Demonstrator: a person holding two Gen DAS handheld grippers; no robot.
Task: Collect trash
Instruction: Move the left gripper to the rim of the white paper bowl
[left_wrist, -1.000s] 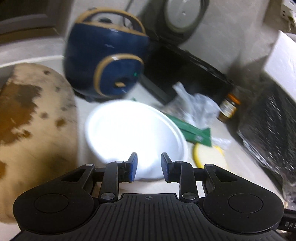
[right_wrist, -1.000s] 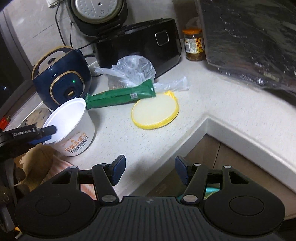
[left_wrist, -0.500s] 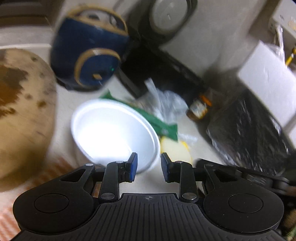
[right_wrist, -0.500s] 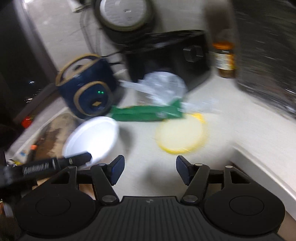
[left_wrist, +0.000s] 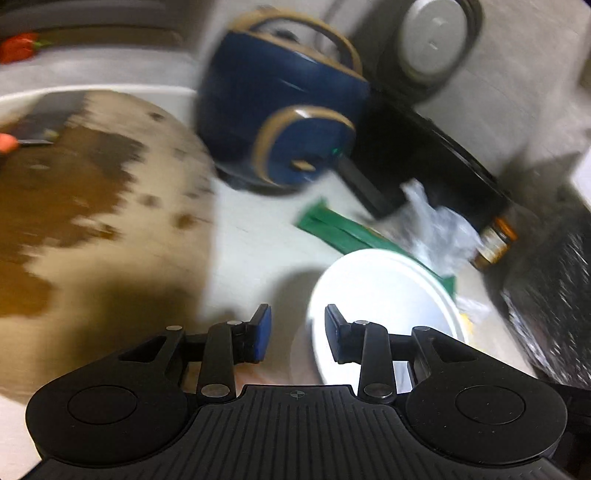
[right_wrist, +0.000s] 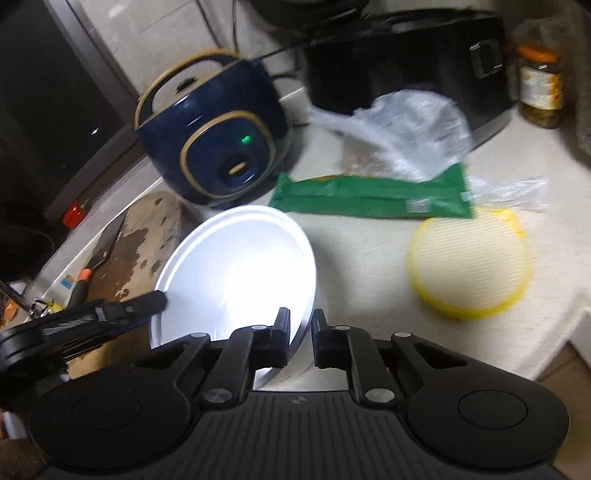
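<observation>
Bowl (right_wrist: 236, 273), white and empty, is being held over the counter (right_wrist: 369, 258), its rim pinched between the nearly closed right gripper (right_wrist: 299, 338) at 6 o'clock; the left gripper (left_wrist: 297, 332), parted around the rim at 9 o'clock, is not seen clamping it.

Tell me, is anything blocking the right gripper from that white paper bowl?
Nothing visible does. The right gripper already has its jaws either side of the white bowl's near rim. The left gripper sits at the opposite rim. The green wrapper and yellow sponge lie farther back on the counter.
</observation>
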